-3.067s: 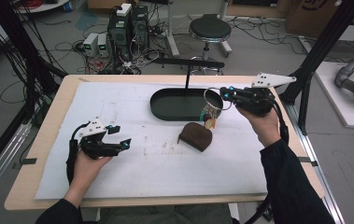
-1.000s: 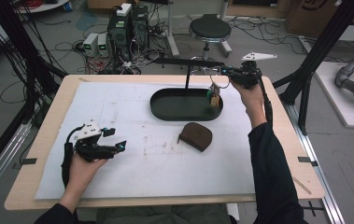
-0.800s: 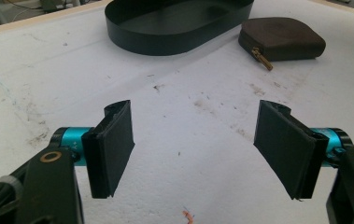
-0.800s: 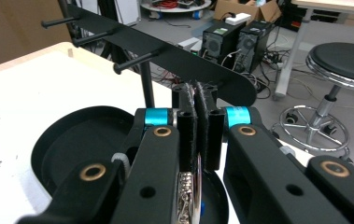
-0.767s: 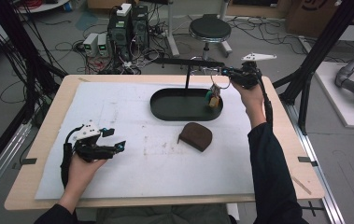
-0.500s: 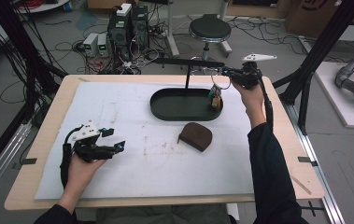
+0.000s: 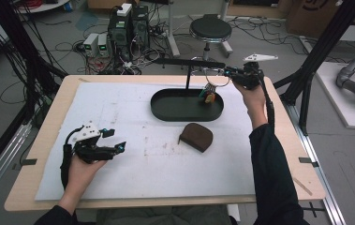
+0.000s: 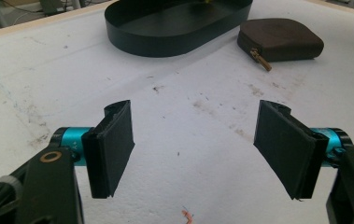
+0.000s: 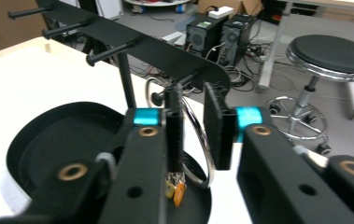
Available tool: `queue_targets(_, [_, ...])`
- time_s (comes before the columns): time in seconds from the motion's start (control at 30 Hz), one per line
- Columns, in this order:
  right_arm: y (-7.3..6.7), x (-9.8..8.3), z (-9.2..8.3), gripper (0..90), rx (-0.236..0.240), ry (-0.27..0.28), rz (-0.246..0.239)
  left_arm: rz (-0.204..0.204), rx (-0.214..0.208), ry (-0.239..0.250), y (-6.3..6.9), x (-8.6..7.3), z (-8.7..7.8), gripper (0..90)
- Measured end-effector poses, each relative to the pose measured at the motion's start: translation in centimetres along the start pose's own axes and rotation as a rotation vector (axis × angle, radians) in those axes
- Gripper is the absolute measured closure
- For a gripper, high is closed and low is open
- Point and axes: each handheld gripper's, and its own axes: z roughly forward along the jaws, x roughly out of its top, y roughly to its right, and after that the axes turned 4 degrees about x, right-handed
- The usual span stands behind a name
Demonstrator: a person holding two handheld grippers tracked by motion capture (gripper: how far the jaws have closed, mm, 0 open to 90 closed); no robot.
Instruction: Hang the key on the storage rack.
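Note:
A metal key ring with small keys hangs from a peg of the black rack over the right end of the black oval tray. My right gripper is at the ring. Its jaws have just been opening and stand a little apart, with the ring between them and not pressed. From above, the right gripper reaches in from the right toward the key ring. My left gripper rests open on the white mat at the left, with nothing between its jaws.
A brown zipped pouch lies on the mat in front of the tray, and is also seen in the left gripper view. The rack's post rises behind the tray. Computers, cables and a stool stand beyond the table's far edge.
The right hand carried the key ring from beside the tray up and back to the rack's peg, then held still there. The left hand has not moved.

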Motion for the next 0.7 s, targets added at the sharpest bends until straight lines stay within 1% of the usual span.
queue_targets(0.1, [-0.2,0.2,-0.6,69.9,-0.016,0.0,-0.012,-0.001,-0.002,0.001,0.0,0.0,0.0,28.2])
queue_targets(0.17, [-0.5,0.4,-1.2,67.2,-0.013,-0.007,-0.034,-0.002,-0.002,0.002,0.0,0.0,0.0,28.2])
queue_targets(0.23, [-0.9,0.5,-1.8,62.0,-0.019,-0.016,-0.064,-0.001,0.0,0.004,0.0,0.0,0.0,28.2])
queue_targets(0.3, [-1.2,0.7,-2.7,58.6,-0.017,-0.021,-0.083,-0.003,-0.004,0.007,-0.1,0.1,0.0,28.2])
queue_targets(0.33, [-1.4,0.7,-3.1,56.9,-0.015,-0.026,-0.083,0.001,-0.002,0.008,-0.1,0.2,0.0,28.2])
queue_targets(0.37, [-1.6,0.8,-3.5,56.8,-0.01,-0.025,-0.089,0.003,-0.005,0.01,-0.2,0.3,0.0,28.2])
queue_targets(0.43, [-2.1,0.7,-4.6,56.6,-0.014,-0.001,-0.103,0.001,-0.005,0.014,-0.3,0.6,0.2,28.2])
queue_targets(0.53, [-2.6,0.1,-6.2,55.7,0.0,0.021,-0.106,0.003,-0.013,0.021,-0.4,0.9,0.5,28.2])
queue_targets(0.63, [-3.0,-0.8,-7.5,51.5,0.017,0.024,-0.078,0.009,-0.012,0.023,-0.4,1.2,0.6,28.2])
queue_targets(0.7, [-3.4,-1.7,-8.5,51.3,0.028,0.059,-0.07,0.017,-0.01,0.025,-0.4,1.4,0.7,28.2])
